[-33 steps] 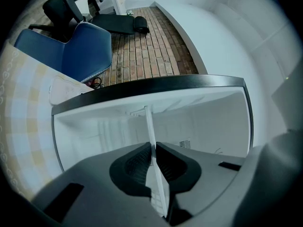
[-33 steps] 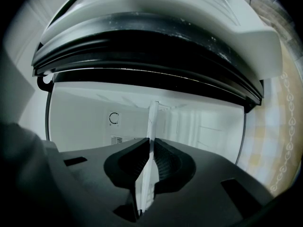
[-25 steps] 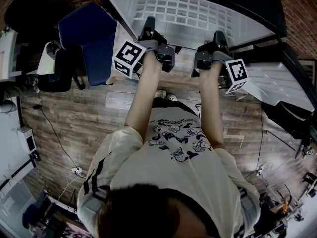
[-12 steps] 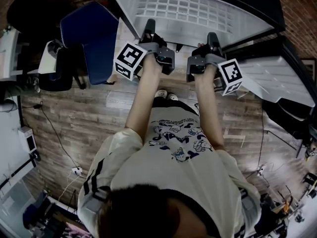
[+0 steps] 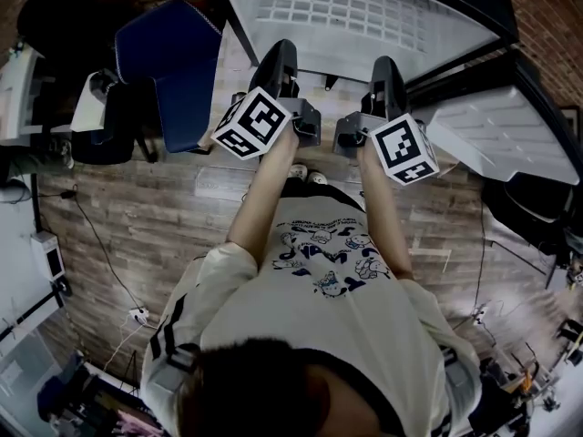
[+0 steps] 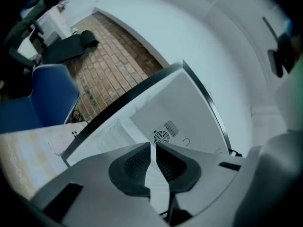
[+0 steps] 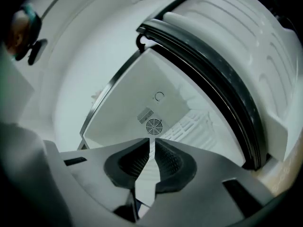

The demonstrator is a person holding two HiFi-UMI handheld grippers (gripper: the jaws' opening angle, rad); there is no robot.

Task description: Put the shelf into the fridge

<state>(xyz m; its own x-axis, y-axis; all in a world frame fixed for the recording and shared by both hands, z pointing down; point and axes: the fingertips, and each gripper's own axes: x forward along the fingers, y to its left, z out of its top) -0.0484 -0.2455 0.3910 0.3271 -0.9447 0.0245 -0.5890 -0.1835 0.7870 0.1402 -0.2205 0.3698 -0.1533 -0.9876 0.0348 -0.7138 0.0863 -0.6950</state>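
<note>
Though cut off above, shelf (image 5: 364, 25) clamped.

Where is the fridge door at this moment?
In the head view the fridge door stands open on the right, next to the right gripper. In the right gripper view it fills the right side.

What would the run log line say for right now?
left gripper: shut on white grid shelf, near edge | right gripper: shut on same edge | white fridge: open, ahead
</note>
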